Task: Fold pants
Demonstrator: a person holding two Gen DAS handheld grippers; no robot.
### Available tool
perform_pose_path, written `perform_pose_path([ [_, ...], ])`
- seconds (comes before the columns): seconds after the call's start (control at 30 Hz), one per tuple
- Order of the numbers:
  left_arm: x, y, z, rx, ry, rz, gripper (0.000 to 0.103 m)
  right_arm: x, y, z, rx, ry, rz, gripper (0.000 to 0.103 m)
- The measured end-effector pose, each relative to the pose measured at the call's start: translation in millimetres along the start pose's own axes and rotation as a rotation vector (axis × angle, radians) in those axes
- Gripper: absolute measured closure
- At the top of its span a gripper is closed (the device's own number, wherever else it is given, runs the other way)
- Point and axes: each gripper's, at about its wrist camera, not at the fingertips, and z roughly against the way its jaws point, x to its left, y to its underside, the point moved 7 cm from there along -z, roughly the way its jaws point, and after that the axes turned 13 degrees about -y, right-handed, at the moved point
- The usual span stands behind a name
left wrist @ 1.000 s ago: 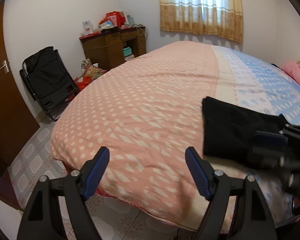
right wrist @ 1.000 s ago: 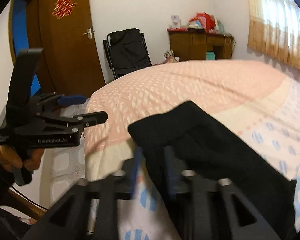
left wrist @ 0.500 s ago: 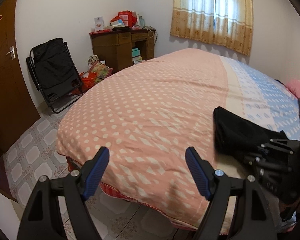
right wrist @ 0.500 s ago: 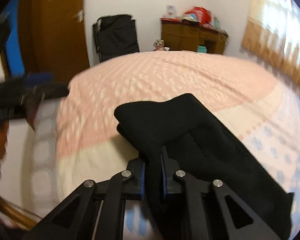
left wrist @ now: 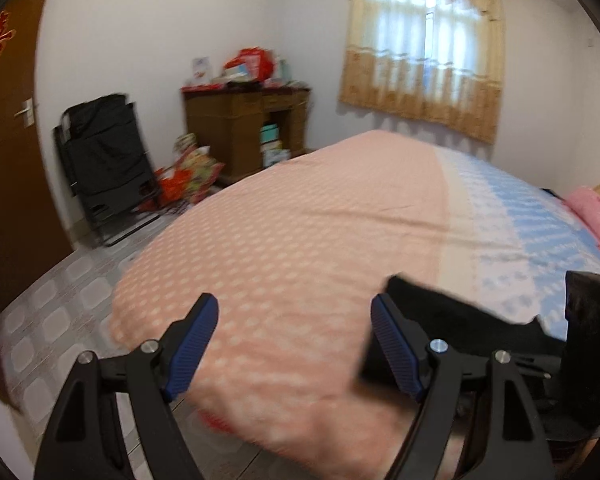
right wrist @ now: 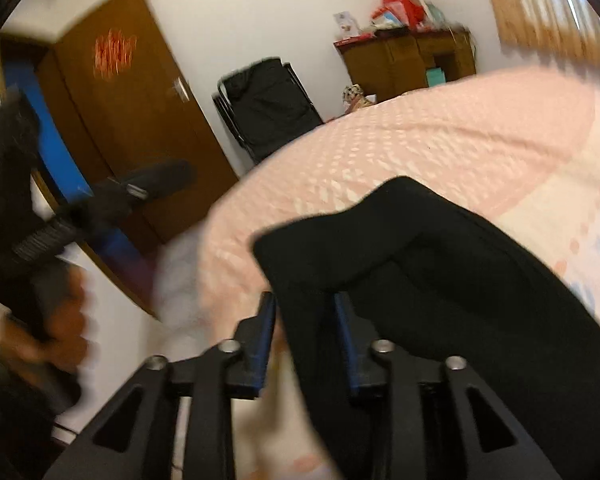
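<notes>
the left claw [left wrist: 294, 344] has its two blue pads [left wrist: 192, 346] spread wide apart with nothing between them, and it hangs over the near edge of the bed [left wrist: 300, 240]. the pink dotted cover fills the space in front of it. the black pants [left wrist: 452, 320] lie on the bed just to the right of this claw, with one corner poking up behind its right pad. the right claw [right wrist: 306, 338] is clamped on the pants [right wrist: 440, 280], and a thick fold of the black cloth sits between its two blue pads [right wrist: 266, 340]. from there the pants spread forward and off to the right of this claw, over the pink and blue cover [right wrist: 460, 140]. far ahead of the right claw stand a brown door [right wrist: 132, 120], a black folding chair [right wrist: 272, 104] and a wooden desk [right wrist: 412, 60] with red things on top. to its left the left claw shows as a dark blur held by a hand [right wrist: 56, 340]. ahead of the left claw there is a window with a yellow curtain [left wrist: 424, 52].
</notes>
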Motion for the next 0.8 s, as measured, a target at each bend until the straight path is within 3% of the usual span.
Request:
perform_pose_path([
  [0.1, -29, -4, -6, 0.009, 0.062, 0.005, 0.017, 9, -7, 57, -0.139, -0.095, -0.108, 0.043],
  [0.17, -49, 4, -18, 0.054, 0.086, -0.004, 0.017, 8, -8, 110, -0.242, -0.048, -0.134, 0.043],
  [0.2, -57, 9, -24, 0.074, 0.089, -0.013, 0.017, 1, -6, 141, -0.289, 0.03, -0.146, 0.043],
  [0.33, -90, 42, -40, 0.141, 0.077, -0.086, 0.017, -60, 24, 290, -0.441, 0.509, -0.259, 0.043],
  [0.4, -96, 54, -44, 0.156, 0.053, -0.115, 0.017, -104, 51, 365, -0.458, 0.745, -0.402, 0.043],
  [0.5, -100, 62, -49, 0.144, -0.009, -0.149, 0.014, -164, 107, 472, -0.486, 1.025, -0.68, 0.044],
  [0.67, -96, 64, -53, 0.162, -0.047, -0.123, 0.003, -219, 162, 543, -0.431, 1.206, -0.881, 0.044],
  [0.8, -91, 65, -54, 0.185, -0.045, -0.09, 0.0, -259, 197, 548, -0.335, 1.174, -1.008, 0.044],
])
